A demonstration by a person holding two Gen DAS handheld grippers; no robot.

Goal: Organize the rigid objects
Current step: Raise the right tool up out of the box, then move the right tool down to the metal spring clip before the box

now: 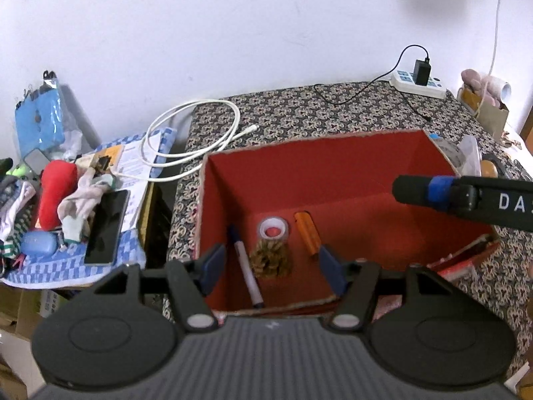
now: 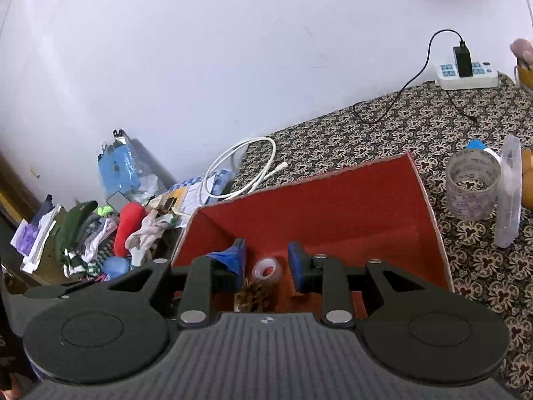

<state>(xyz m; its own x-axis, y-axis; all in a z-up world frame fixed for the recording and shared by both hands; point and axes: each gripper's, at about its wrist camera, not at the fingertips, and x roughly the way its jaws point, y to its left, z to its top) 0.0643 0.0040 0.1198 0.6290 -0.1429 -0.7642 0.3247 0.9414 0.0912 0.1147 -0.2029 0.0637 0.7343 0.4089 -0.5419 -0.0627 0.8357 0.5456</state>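
An open cardboard box with a red inside [image 1: 299,143] stands on a patterned cloth. On its floor lie a white marker [image 1: 248,273], a small clear tape roll [image 1: 273,230], a pine cone [image 1: 269,261] and an orange lighter [image 1: 308,233]. My left gripper [image 1: 270,253] hangs open above the box's near side with nothing between its blue pads. A finger [image 1: 429,190] of the right gripper reaches in over the box from the right. In the right wrist view, my right gripper [image 2: 268,256] hovers over the box [image 2: 333,170] with a narrow empty gap, the tape roll [image 2: 266,268] and pine cone [image 2: 255,296] below it.
Right of the box stand a large clear tape roll [image 2: 473,190] and a clear plastic piece [image 2: 508,196]. To the left, a checkered cloth carries a phone [image 1: 106,226], a blue case [image 1: 38,243], a red plush [image 1: 55,193] and socks. A white cable [image 1: 190,140] and power strip [image 1: 418,83] lie behind.
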